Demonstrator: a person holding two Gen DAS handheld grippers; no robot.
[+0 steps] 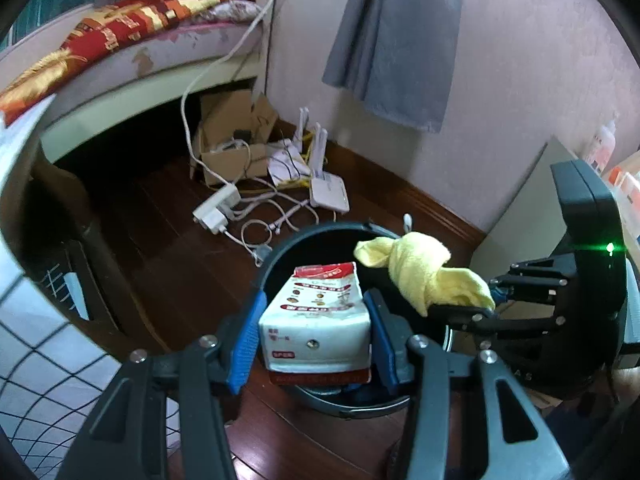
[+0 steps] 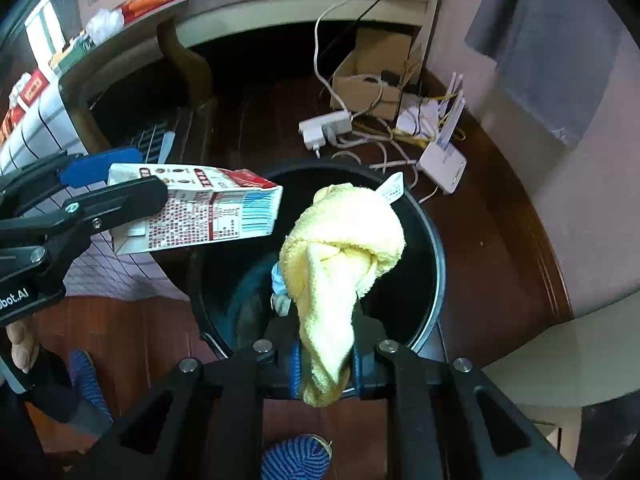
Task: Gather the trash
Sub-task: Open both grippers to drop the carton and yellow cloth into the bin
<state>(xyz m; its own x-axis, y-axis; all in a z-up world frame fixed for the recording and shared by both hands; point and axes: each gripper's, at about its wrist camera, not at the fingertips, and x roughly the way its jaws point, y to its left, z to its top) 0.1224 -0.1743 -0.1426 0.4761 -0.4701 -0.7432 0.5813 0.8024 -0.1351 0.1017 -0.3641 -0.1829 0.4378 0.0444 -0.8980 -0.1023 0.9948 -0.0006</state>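
My left gripper [image 1: 314,322] is shut on a white and red carton [image 1: 320,312] and holds it over the near rim of a round black bin [image 1: 280,252]. My right gripper [image 2: 326,354] is shut on a yellow cloth [image 2: 340,248] and holds it above the bin's opening [image 2: 420,280]. In the left wrist view the cloth [image 1: 420,268] hangs at the right over the bin. In the right wrist view the carton [image 2: 208,210] sticks in from the left, held by the left gripper [image 2: 116,184]. A bit of pale trash [image 2: 280,280] lies inside the bin.
A white router [image 1: 328,192], a power strip [image 1: 218,208] and tangled cables lie on the dark wood floor behind the bin. A cardboard box [image 1: 232,136] sits under the bed [image 1: 132,60]. A grey cloth [image 1: 396,40] hangs on the wall. A checked tablecloth [image 1: 36,360] is at the left.
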